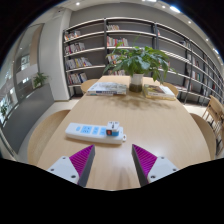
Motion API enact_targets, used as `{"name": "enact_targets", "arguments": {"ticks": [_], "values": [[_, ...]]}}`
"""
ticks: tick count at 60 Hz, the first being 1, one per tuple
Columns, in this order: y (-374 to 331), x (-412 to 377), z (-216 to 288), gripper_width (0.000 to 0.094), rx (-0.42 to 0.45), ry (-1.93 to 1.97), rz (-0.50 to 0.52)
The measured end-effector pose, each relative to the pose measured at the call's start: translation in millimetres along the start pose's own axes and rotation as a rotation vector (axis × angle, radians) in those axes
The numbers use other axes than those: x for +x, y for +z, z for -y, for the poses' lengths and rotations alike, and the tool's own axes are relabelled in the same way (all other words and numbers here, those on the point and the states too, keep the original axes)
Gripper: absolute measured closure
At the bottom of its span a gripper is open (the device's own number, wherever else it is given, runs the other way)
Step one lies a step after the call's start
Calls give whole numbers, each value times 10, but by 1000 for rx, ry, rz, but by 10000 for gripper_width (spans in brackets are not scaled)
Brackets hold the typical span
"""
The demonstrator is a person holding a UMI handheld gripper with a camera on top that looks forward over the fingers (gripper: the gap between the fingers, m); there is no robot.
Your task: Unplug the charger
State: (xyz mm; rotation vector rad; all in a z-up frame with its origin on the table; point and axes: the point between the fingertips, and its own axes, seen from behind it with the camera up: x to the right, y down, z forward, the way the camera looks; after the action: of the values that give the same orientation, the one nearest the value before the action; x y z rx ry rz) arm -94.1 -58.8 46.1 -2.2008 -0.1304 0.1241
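A white power strip [93, 131] lies on the wooden table [150, 120], just beyond my fingers and a little left of them. A small blue-and-white charger [114, 129] is plugged into its right end. My gripper [112, 163] is open and empty, its two purple pads spread wide above bare table. It is short of the strip and touches nothing.
A potted plant [137, 66] stands at the table's far end, with papers or books [108, 88] beside it. Bookshelves [100, 50] line the back wall. Chairs [210, 115] stand along the table's right side.
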Motion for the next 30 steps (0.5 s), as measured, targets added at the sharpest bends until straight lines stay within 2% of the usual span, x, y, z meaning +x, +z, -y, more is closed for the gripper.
{"name": "enact_targets", "arguments": {"ticks": [5, 13, 17, 24, 30], "values": [[338, -28, 245, 242, 7, -3, -5], [720, 19, 432, 411, -7, 8, -27], [860, 17, 327, 661, -55, -8, -31], [828, 33, 342, 741, -44, 30, -45], [836, 39, 353, 803, -77, 29, -49]]}}
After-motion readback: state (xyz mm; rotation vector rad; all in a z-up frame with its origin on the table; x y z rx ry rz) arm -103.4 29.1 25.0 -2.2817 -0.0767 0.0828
